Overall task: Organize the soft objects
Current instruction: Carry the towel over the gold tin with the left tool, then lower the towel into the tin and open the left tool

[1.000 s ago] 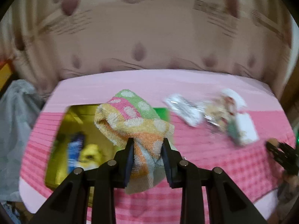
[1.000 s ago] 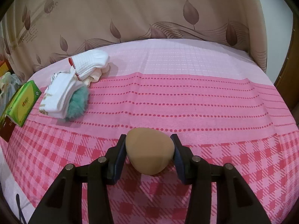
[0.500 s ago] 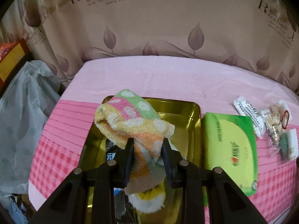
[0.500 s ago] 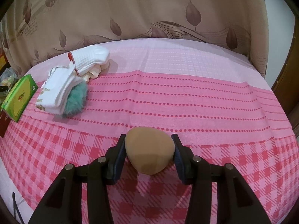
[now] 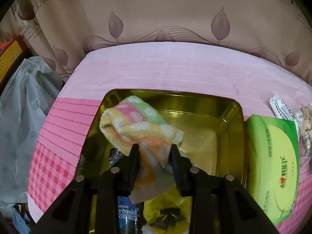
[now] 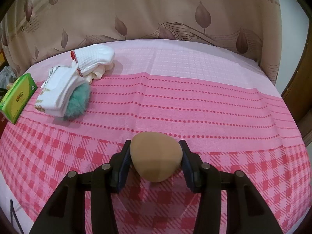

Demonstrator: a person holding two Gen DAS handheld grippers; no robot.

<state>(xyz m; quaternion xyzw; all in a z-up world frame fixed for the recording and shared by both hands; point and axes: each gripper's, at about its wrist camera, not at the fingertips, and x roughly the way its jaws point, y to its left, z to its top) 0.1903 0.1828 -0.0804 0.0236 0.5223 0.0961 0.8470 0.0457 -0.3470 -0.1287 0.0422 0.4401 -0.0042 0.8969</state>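
A pastel spotted towel (image 5: 140,124) hangs between the fingers of my left gripper (image 5: 155,150), just over the open gold tin (image 5: 195,97). The jaws are opening, and the pads still touch the towel's lower folds. Inside the tin lie a blue-labelled bottle (image 5: 127,212) and a yellow item (image 5: 167,204), partly hidden by the fingers. In the right wrist view my right gripper (image 6: 155,143) is shut on a tan egg-shaped sponge (image 6: 156,156), low over the pink checked cloth (image 6: 214,107).
A green tissue pack (image 5: 273,165) lies right of the tin, with small wrapped packets (image 5: 282,109) beyond it. White socks (image 6: 64,85) and a teal pompom (image 6: 78,101) are piled at the cloth's far left. A grey plastic bag (image 5: 21,117) hangs off the left edge; a curtain stands behind.
My left gripper carried the towel leftward and down until it is over the tin, and its jaws have widened. The right gripper and sponge have stayed where they were.
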